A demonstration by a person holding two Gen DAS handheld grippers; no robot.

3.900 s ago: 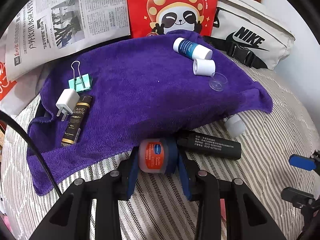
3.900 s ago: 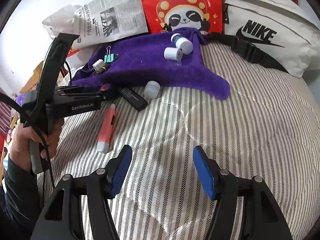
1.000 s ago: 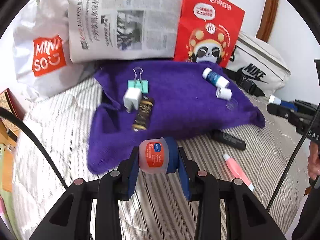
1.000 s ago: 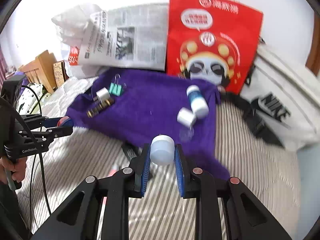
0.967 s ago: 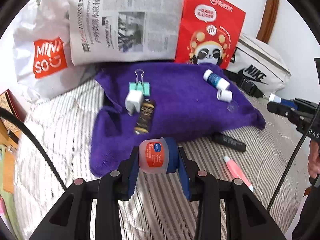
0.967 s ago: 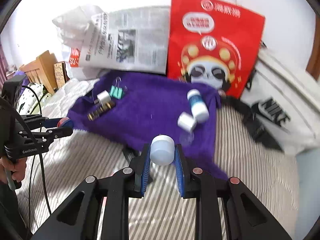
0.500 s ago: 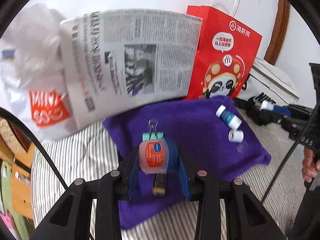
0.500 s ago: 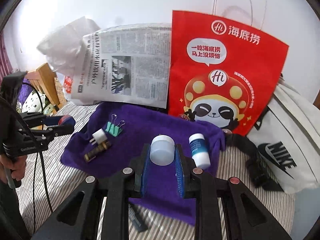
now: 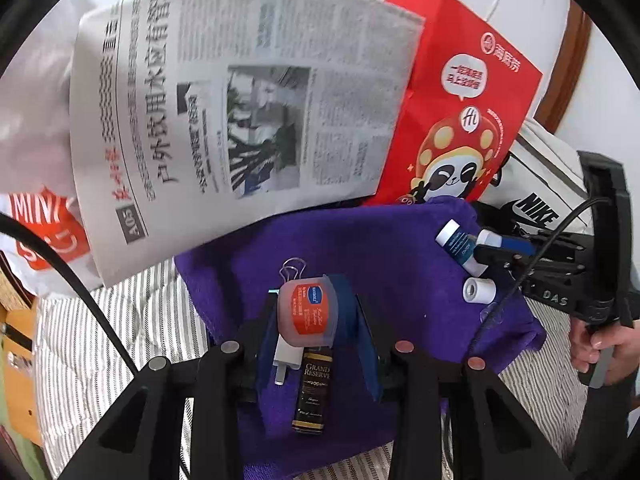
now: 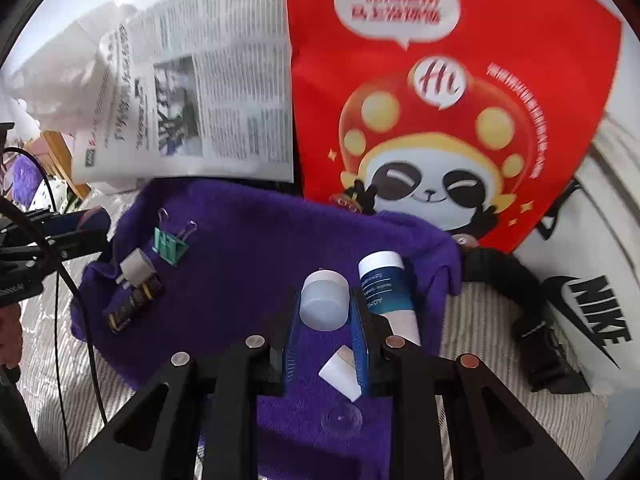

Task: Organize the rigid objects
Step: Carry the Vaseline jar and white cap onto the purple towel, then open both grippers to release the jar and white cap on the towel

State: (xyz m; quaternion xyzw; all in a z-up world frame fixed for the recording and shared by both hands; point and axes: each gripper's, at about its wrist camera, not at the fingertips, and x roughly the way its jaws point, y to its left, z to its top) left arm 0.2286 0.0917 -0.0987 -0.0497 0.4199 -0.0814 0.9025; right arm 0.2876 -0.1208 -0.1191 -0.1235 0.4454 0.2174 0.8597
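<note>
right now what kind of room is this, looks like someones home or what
Most likely a bedroom at home: the purple towel lies on a striped quilted bedspread, with a red shopping bag, a newspaper and a Nike bag propped against the wall.

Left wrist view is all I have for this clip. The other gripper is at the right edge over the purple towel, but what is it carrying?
Observer: The right gripper is shut on a white round jar, held between its blue pads over the purple towel.
Operator: The red-labelled jar in the left gripper blocks what is behind it. What is that wire loop attached to?
Observer: A green binder clip, lying on the towel beside the white plug.
Operator: Is anything directly under the right gripper?
Observer: Yes, a small white roll lies on the towel, seen just below the held jar between the fingers.
</note>
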